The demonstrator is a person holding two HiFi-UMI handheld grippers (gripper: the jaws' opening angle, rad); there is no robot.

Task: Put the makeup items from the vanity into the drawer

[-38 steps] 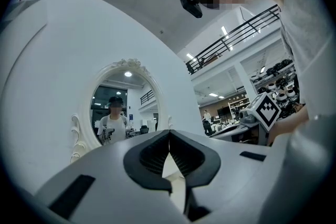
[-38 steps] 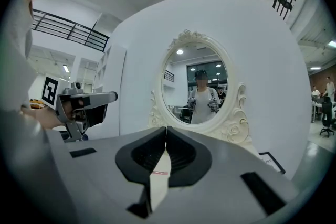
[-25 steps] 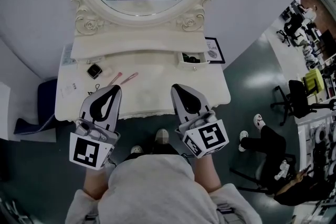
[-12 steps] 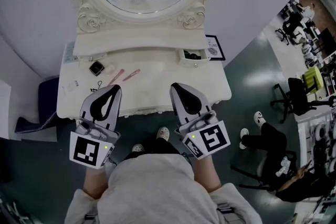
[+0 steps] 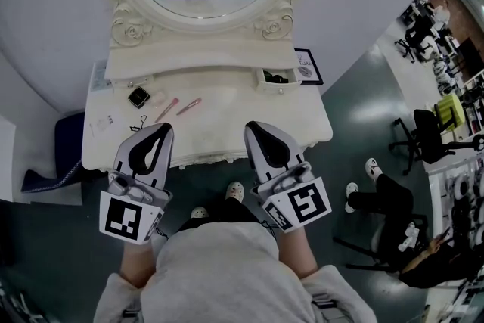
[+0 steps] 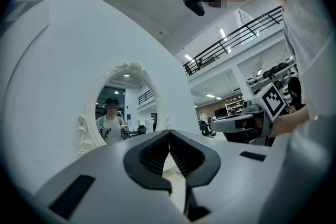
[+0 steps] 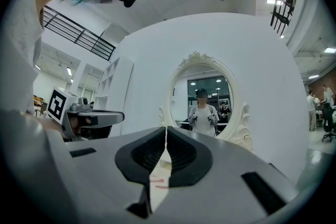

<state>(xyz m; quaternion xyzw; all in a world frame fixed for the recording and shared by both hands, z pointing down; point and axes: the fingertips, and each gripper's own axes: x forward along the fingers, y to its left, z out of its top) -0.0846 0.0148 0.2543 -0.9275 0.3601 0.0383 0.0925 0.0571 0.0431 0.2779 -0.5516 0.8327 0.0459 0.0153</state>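
Hovering shut and empty: left tongs, right tongs.
Ahead of the right pair, the open drawer holds dark items; two pink sticks and a square compact lie on the desk ahead of the left pair.

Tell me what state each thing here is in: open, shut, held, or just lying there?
Left gripper: shut, holding nothing.
Right gripper: shut, holding nothing.
Small drawer: pulled open, something dark inside.
Pink makeup sticks: two, lying loose on the vanity top, not yet in the drawer.
Black square case: lying flat on the vanity top, left of the sticks.
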